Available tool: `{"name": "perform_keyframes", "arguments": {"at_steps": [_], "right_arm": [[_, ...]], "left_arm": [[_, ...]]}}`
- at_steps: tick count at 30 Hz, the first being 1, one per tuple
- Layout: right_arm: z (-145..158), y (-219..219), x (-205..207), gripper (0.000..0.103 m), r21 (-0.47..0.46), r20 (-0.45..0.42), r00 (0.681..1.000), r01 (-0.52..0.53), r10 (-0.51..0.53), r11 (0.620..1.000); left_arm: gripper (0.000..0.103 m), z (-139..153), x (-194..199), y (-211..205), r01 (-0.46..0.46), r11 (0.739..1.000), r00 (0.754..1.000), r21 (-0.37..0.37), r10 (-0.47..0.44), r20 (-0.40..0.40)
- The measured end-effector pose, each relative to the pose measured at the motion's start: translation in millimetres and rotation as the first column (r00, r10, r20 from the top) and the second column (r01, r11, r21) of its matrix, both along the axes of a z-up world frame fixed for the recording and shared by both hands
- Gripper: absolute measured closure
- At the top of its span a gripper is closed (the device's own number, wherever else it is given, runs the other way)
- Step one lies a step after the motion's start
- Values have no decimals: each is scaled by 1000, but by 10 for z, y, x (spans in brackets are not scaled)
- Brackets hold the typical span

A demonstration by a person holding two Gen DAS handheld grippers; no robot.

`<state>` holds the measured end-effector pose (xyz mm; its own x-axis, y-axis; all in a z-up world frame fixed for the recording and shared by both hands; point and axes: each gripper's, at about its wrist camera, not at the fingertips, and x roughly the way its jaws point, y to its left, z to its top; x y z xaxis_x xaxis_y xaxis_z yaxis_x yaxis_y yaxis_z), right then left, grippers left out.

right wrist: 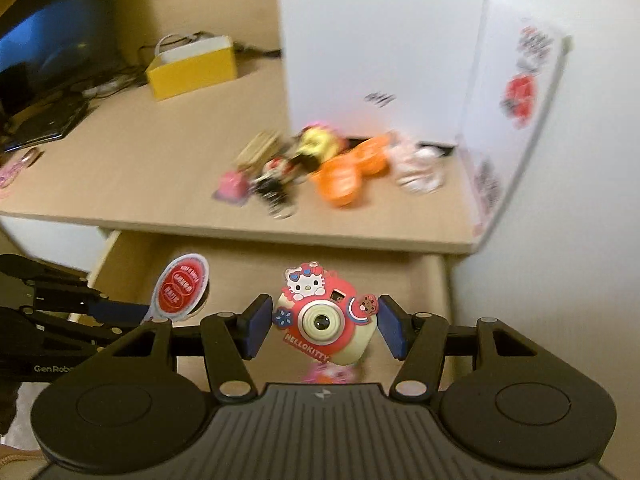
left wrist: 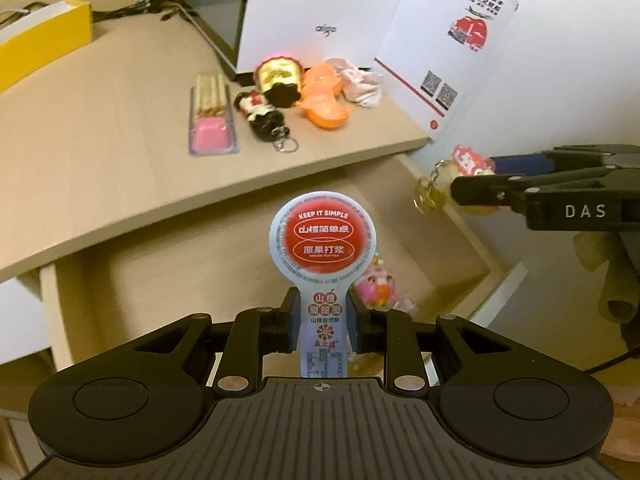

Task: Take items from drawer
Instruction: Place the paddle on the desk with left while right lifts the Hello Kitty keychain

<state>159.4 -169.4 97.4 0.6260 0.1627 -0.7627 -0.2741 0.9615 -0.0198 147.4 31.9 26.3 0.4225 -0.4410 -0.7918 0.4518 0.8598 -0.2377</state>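
Worktop (left wrist: 100,128) carries a loose cluster near its far right end: a clear pack of biscuit sticks with pink dip (left wrist: 212,116), a small black-and-red doll keychain (left wrist: 262,114), a yellow-and-black toy (left wrist: 280,80), an orange plastic piece (left wrist: 326,100), a pale pink soft thing (left wrist: 362,82). A white box (left wrist: 320,8) stands right behind them, and a white printed card (left wrist: 452,52) leans at the worktop's right edge. Yellow box (right wrist: 192,66) sits further back, with cables and a dark screen (right wrist: 52,40) beyond it.

Open drawer (left wrist: 224,256) sits below the worktop edge; a pink toy (left wrist: 378,292) lies inside it.

Left claw (left wrist: 323,320) points down over the drawer, clamped on the stem of a snack pack shaped like a lollipop (left wrist: 323,236), whose red round end stands upright above the pads.

Right claw (right wrist: 320,326) also points down over the drawer, to the right of the left one. A red and cream toy camera (right wrist: 324,320) sits between its blue pads and hangs above the drawer floor; the pads touch its sides. In the left wrist view its gold chain (left wrist: 430,192) dangles off the claw tips. Right wrist view is blurred.
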Motion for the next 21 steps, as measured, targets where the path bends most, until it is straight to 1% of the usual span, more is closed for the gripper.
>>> {"name": "perform_keyframes", "arguments": {"at_steps": [5,7,9,11,14,16,18,21], "right_arm": [[-21,-39,60,46,3,-6,1000,16,-16,1000],[-39,-35,88,46,3,-10,1000,4,-4,1000],[-69,-11,83,46,-2,-9,1000,-7,7,1000],[-86,-23,110,46,6,-14,1000,-9,9,1000],[-118,-31,143,46,20,-25,1000,-8,8,1000],[-134,-24,142,46,16,-26,1000,-14,14,1000],[-134,-27,122,46,12,-20,1000,-21,21,1000],[-121,-40,108,46,9,-4,1000,-26,26,1000]], "left_arm": [[76,9,120,24,-26,1000,1000,-2,26,3],[76,73,224,98,-73,997,997,-3,73,29],[76,166,354,195,-135,991,989,-8,135,67],[76,259,546,286,-218,976,968,-14,218,122],[77,352,864,373,-324,945,928,-29,324,186],[76,360,1084,374,-366,930,905,-21,361,223],[76,273,1320,405,-389,921,899,13,376,226],[76,50,1594,427,-431,899,893,82,412,183]]}}
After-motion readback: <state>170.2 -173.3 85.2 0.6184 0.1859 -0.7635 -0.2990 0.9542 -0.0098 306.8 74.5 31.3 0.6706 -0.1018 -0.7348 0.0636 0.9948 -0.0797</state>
